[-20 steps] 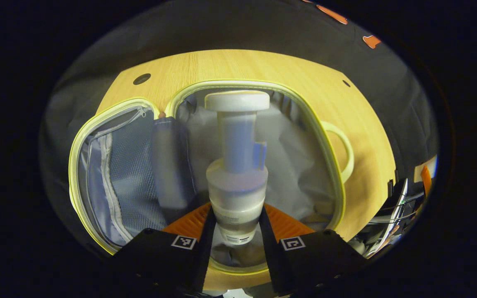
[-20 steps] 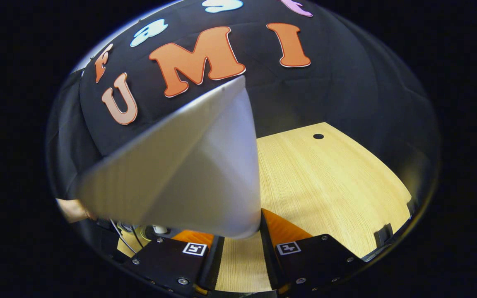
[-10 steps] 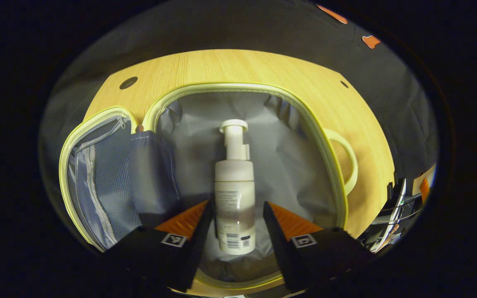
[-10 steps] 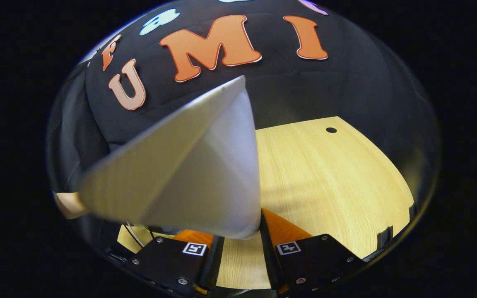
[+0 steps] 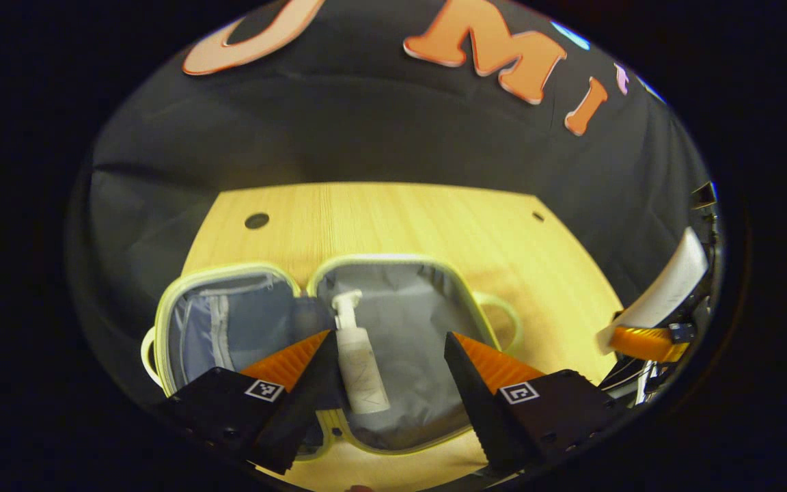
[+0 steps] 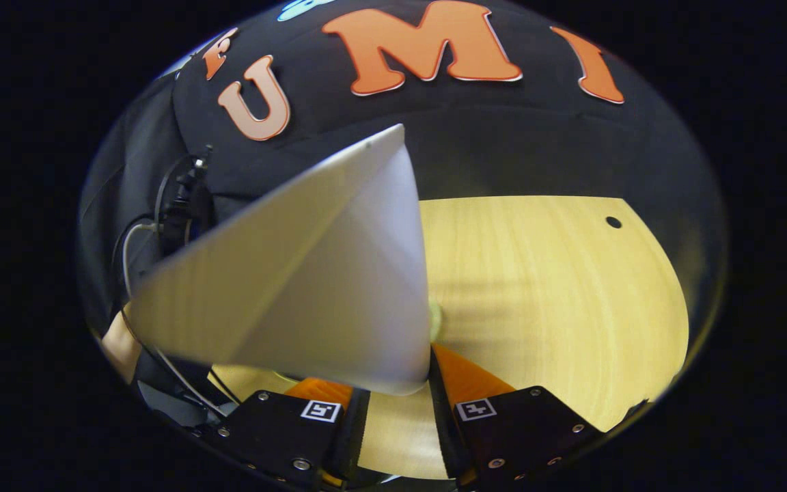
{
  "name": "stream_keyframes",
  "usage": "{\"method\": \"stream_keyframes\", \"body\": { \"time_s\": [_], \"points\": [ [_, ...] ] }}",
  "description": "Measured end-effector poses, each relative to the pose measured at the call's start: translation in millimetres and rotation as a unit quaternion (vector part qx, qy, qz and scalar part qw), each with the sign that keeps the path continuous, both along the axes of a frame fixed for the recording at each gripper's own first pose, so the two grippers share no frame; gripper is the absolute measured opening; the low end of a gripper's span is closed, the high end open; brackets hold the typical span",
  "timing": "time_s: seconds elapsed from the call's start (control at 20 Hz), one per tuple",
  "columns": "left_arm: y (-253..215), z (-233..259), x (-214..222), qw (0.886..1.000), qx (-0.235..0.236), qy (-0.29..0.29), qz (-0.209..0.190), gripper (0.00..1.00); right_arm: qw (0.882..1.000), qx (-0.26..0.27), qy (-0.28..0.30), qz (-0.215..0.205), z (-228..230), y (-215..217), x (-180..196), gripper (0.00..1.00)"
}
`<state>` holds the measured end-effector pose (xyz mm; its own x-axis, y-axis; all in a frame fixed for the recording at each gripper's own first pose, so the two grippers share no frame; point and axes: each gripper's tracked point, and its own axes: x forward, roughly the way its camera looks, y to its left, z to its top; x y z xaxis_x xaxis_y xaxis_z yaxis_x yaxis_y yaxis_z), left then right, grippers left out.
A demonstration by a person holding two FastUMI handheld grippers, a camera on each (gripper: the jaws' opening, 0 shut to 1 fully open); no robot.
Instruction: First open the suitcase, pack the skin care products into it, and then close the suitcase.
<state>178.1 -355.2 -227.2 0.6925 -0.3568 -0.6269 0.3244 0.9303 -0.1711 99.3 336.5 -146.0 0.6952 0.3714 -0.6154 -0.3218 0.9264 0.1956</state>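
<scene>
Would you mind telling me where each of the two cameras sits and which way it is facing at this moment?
Left gripper view: rides on the left gripper, above the table, looking down and forward at the open suitcase with the pump bottle lying inside; its own two fingers, spread, show below.
Right gripper view: rides on the right gripper, facing across the table toward the booth wall; its fingers pinch a white tube.
Shared: the table, and the white tube, which the left gripper view shows at its right edge.

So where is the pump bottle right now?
In the left gripper view, the pump bottle lies inside the open suitcase, in its right-hand half beside the centre hinge, pump pointing toward the table's far edge.
</scene>
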Motion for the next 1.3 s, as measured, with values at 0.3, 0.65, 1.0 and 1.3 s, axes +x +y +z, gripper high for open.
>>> {"method": "stream_keyframes", "body": {
  "time_s": [0.3,0.65,1.0,1.3],
  "points": [
    [122,65,-30,0.993,0.042,-0.083,0.07,0.98,0.993,0.021,0.097,0.061,-24,64,15,0.47],
    [224,57,-75,0.983,0.075,-0.082,0.145,0.98,0.975,-0.008,0.209,0.071,-100,90,31,0.47],
    [267,29,-109,0.977,0.093,-0.044,0.187,0.98,0.957,-0.034,0.289,0.015,-168,104,39,0.47],
    [281,17,-118,0.975,0.072,-0.028,0.209,0.98,0.963,-0.025,0.269,0.01,-165,121,49,0.43]
  ]
}}
